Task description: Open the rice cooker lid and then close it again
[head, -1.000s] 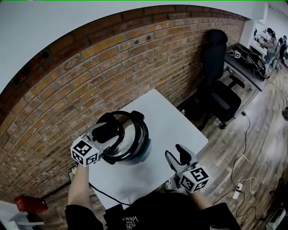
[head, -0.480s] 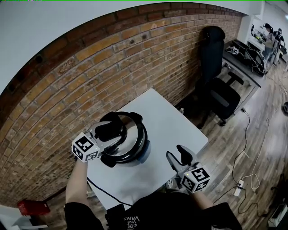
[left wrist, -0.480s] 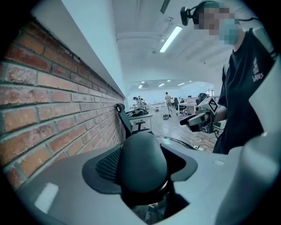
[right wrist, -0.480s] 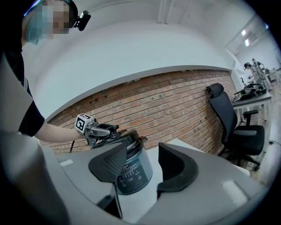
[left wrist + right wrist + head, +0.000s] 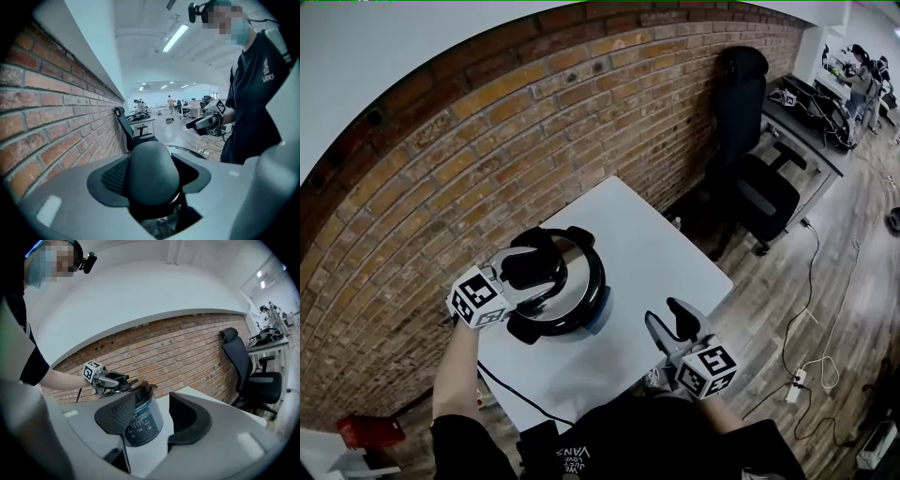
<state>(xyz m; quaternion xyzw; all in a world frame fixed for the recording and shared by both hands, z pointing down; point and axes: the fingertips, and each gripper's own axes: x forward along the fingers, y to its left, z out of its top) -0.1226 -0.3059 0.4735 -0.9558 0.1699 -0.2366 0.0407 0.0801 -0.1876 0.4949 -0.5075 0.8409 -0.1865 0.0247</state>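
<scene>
A: What's lost to you?

B: The lid handle (image 5: 151, 176) in my left gripper (image 5: 157, 185) blocks most of the lid (image 5: 572, 274). The rice cooker (image 5: 144, 420) panel's print is too small to read, and the far-right people (image 5: 865, 80) are specks.

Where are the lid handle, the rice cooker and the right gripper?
lid handle (image 5: 152, 178): left gripper view, its rounded black top.
rice cooker (image 5: 139, 427): right gripper view, its front control panel.
right gripper (image 5: 664, 317): head view, midway between its open fingertips.
</scene>
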